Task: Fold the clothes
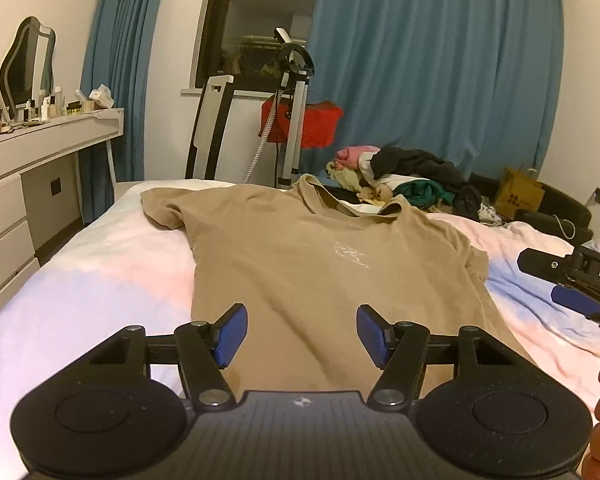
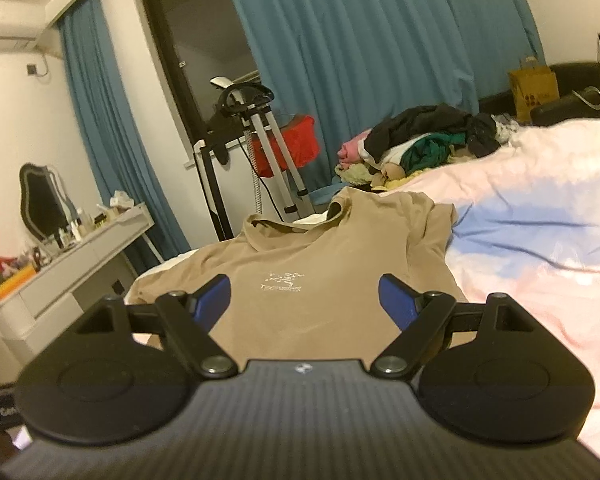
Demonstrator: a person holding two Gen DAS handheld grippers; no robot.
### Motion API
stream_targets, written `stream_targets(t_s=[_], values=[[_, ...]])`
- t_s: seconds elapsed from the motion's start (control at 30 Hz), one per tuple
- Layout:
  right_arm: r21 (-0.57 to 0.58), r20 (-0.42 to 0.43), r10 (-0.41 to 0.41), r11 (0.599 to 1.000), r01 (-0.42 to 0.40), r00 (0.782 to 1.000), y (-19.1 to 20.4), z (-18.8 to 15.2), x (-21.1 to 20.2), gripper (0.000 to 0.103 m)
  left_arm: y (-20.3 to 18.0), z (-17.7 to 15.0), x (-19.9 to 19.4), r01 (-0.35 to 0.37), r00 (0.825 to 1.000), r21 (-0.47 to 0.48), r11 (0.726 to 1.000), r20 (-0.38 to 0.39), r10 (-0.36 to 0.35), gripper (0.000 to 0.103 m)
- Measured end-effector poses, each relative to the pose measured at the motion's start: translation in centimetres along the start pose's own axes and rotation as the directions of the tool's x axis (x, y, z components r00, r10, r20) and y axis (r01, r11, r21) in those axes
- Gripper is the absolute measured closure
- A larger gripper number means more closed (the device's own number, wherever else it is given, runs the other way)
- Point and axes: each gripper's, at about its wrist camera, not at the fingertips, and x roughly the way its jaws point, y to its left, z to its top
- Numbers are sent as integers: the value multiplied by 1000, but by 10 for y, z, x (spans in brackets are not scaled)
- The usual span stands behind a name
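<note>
Covering most of the room, the bed [image 1: 100, 264] carries a tan shirt [image 1: 300, 256] spread flat, chest up, collar toward a heap of clothes [image 1: 404, 176]. Its white chest print blurs in the left view; the right view shows a logo, its lettering unreadable. Both grippers, left [image 1: 300, 336] and right [image 2: 304, 304], hover over the hem, jaws wide, empty. "DA" marks the right gripper, cut off at the left view's edge.

Right gripper [image 2: 305, 305]: the jaws stand wide apart, nothing between the blue pads, just above the shirt.
T-shirt [image 2: 320, 272]: beige, lies flat on the bed, white logo up, collar to the far side.
Bed cover [image 2: 540, 248]: pink and light blue, wrinkled.
Pile of clothes [image 2: 420, 140]: at the far end, beyond the collar.
Curtain [image 2: 380, 40]: blue, behind the bed.
</note>
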Motion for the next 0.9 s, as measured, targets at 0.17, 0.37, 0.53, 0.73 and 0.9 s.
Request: stream_targets(t_s=[0.17,0.37,0.53,0.73,0.9], values=[[161,-24,29,987,-25,999,-28,7,10,31,5,-2,8,-11,1000,-26,1000,-25,11,39],[455,-64,33,890,0,997,-90,32,54,66,7,-9,19,-17,999,-66,998,-47,14,39],[667,-51,34,745,8,998,-158,24,105,67,3,-14,39,-19,998,-101,995,-62,12,39],[839,-17,30,544,-2,999,-234,9,168,66,-3,-19,69,-4,997,-138,990,-79,-7,39],[878,43,136,468,-102,990,-243,1,230,65,-5,-23,93,13,995,-146,989,-96,-27,39]])
